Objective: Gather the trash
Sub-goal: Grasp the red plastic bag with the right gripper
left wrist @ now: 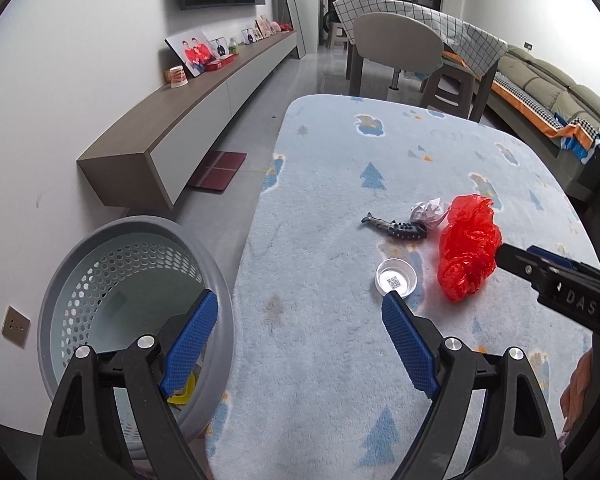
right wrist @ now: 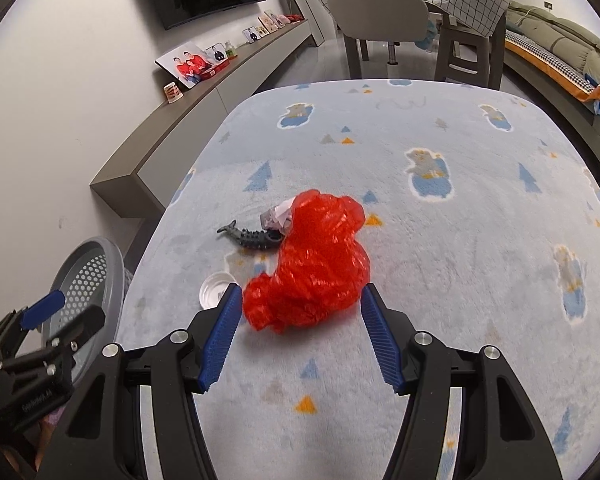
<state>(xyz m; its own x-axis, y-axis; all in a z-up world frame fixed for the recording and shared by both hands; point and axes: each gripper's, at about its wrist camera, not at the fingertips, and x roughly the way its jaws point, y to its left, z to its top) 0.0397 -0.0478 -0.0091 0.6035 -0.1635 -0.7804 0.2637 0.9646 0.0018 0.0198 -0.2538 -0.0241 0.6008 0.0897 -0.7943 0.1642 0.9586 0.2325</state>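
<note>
Left-wrist view first: left gripper (left wrist: 300,312) has its blue fingers spread wide with nothing between them, one over the grey perforated basket (left wrist: 80,264), one over the pale blue carpet (left wrist: 340,380). Readable writing: "DAS" on the right gripper (left wrist: 512,258), whose body is cut off at the frame edge. A clear lid (left wrist: 396,279) carries a QR code, too small to read. Something yellow in the basket is mostly hidden.

Right-wrist view: right gripper (right wrist: 300,300) fingers parted, straddling the near end of the crumpled red plastic bag (right wrist: 312,272) without pressing it. The bag, glossy and translucent, lies mid-carpet, half covering a paper wad (right wrist: 276,214) beside a dark fish-skeleton toy (right wrist: 248,236).
</note>
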